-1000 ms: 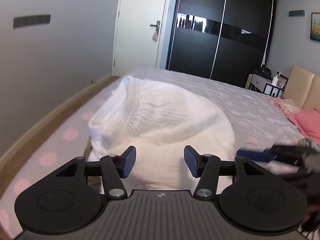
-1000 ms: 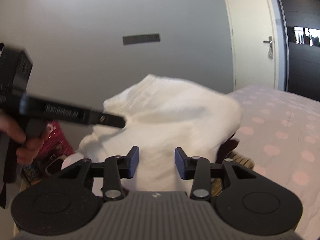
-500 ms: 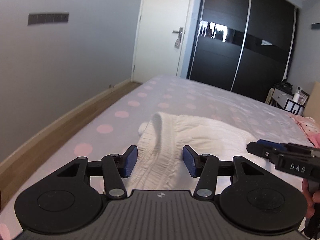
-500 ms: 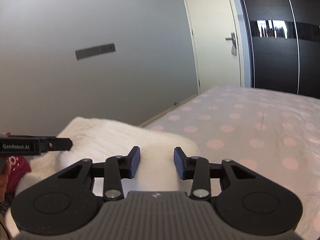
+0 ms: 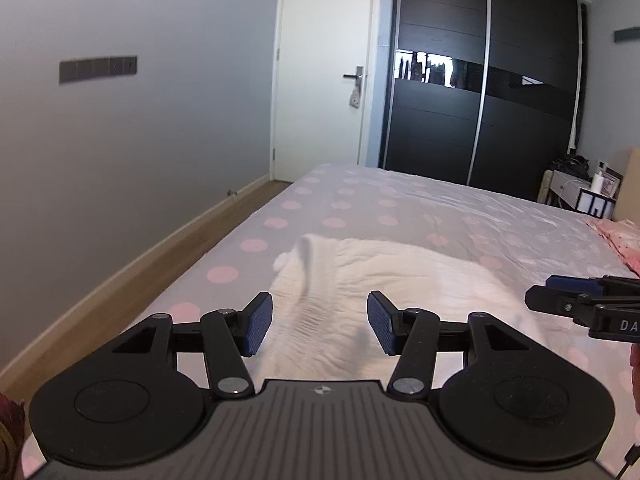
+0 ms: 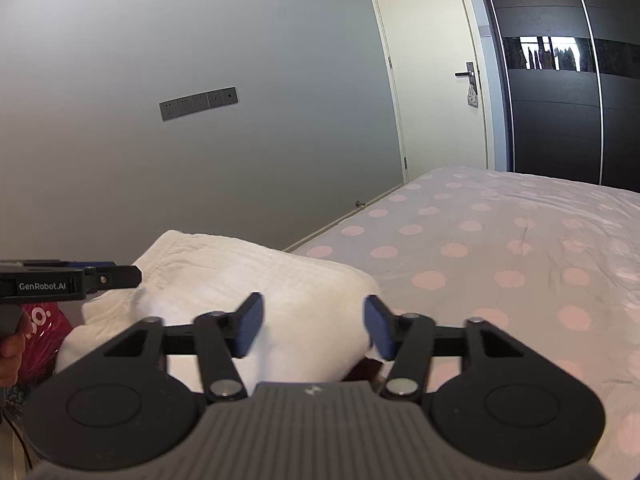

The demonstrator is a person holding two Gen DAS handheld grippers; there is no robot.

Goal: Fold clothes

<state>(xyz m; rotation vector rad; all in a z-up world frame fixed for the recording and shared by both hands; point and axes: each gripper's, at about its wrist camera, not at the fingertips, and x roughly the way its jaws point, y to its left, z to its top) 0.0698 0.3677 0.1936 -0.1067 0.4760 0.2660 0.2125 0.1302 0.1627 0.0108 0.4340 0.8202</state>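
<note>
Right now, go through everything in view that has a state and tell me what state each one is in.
left gripper: open, holding nothing
right gripper: open, holding nothing
white garment: lying on the bed, rumpled, not gripped
bed: covered by a polka-dot sheet
door: closed
wardrobe: sliding doors closed

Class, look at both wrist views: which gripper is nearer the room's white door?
Left. The left gripper sits on the door side of the white garment; the right gripper is farther across.
</note>
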